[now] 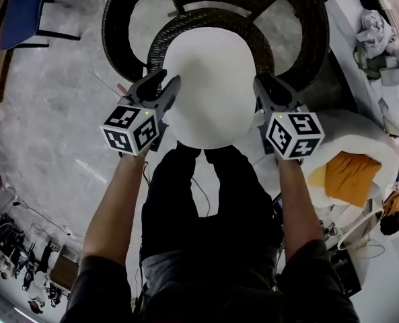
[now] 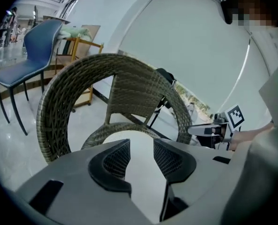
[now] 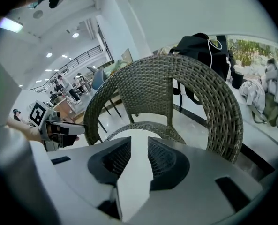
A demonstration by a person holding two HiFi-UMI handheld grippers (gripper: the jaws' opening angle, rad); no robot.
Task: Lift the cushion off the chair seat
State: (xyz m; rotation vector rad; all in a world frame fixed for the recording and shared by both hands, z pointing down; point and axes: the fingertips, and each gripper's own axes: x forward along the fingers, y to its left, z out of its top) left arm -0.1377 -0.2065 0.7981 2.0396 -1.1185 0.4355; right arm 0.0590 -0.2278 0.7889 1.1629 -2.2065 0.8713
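A round white cushion lies on the seat of a dark wicker chair straight in front of me. My left gripper is at the cushion's left edge and my right gripper at its right edge. In the left gripper view the jaws stand well apart, with the white cushion showing in the gap and the chair back beyond. In the right gripper view the jaws stand a narrow way apart, the cushion between them. I see neither pair of pads pressing on it.
The curved wicker back wraps round the far side of the seat. A blue chair stands at the far left. A white and orange beanbag and a table with clothes are at the right. The person's dark trousers are below the cushion.
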